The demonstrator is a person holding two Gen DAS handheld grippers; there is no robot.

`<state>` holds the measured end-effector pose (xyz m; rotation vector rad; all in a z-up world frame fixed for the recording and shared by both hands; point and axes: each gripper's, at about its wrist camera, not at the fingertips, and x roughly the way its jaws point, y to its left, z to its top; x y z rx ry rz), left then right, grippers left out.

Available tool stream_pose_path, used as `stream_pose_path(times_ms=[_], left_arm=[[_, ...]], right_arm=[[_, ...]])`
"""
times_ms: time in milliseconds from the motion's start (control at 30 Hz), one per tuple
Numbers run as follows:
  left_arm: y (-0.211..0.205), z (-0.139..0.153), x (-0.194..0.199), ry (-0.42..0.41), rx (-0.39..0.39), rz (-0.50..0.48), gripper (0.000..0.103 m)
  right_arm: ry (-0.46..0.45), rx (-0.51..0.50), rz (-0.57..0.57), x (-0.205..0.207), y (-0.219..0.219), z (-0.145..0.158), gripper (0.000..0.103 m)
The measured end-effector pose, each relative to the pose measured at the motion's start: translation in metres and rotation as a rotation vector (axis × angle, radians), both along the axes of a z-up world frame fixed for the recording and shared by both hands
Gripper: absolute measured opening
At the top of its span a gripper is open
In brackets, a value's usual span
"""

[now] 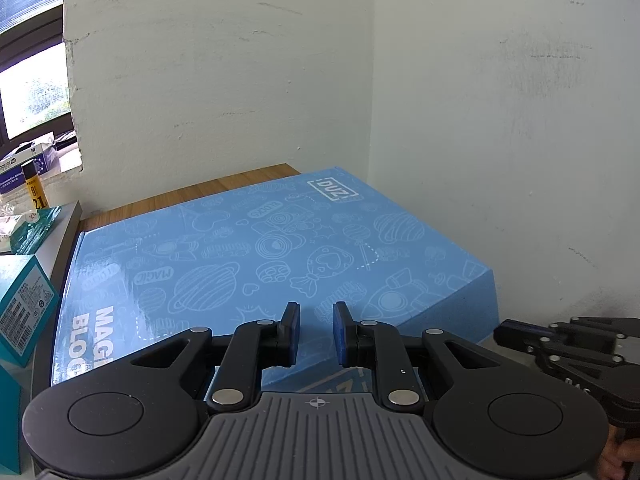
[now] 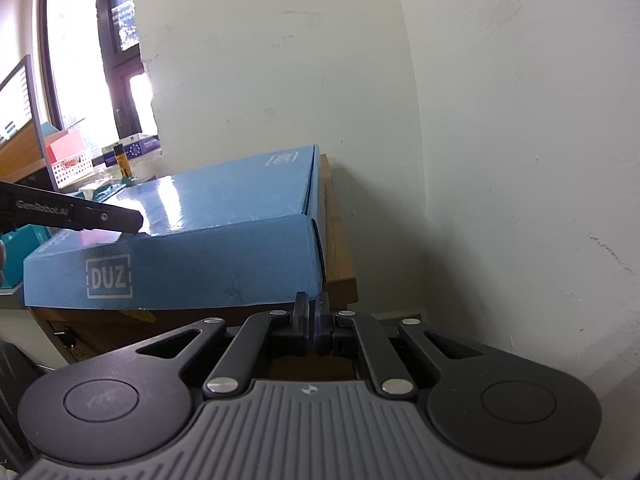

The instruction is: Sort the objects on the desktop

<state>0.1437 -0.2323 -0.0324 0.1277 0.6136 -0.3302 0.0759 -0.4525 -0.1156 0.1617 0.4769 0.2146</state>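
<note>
A large light-blue cardboard box (image 1: 260, 256) printed with cartoon drawings and "DUZ" lies flat on a wooden desk (image 1: 192, 192) in the wall corner. My left gripper (image 1: 317, 332) hovers just over the near part of its lid, jaws apart with nothing between them. In the right wrist view the box (image 2: 208, 252) shows its front side and overhangs the desk edge (image 2: 340, 256). My right gripper (image 2: 311, 320) sits at the box's lower front right corner, its pads almost together, and nothing shows between them. The left gripper (image 2: 120, 220) reaches over the lid from the left.
A teal carton (image 1: 24, 308) stands left of the box, with another teal pack (image 1: 36, 228) behind it. A yellow-and-black can (image 1: 34, 188) and a glove box (image 1: 32, 156) sit on the window sill. White walls close in behind and right. A monitor (image 2: 24, 120) stands far left.
</note>
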Motion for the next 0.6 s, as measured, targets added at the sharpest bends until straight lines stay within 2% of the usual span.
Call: stream_pose_path(times_ms=[367,467,600], left_arm=[[0.002,-0.001,-0.001,-0.022,-0.001,-0.011,0.022],[0.004,-0.001,-0.005,-0.047,0.008,-0.008,0.032],[0.014,0.000,-0.013,-0.055,-0.005,-0.002,0.035]], right_arm=[[0.015,-0.023,-0.008,0.011,0.007,-0.002,0.004],[0.015,-0.047,-0.009,0.006,0.009,0.002,0.004],[0.011,-0.075,-0.009,0.004,0.012,0.014,0.005]])
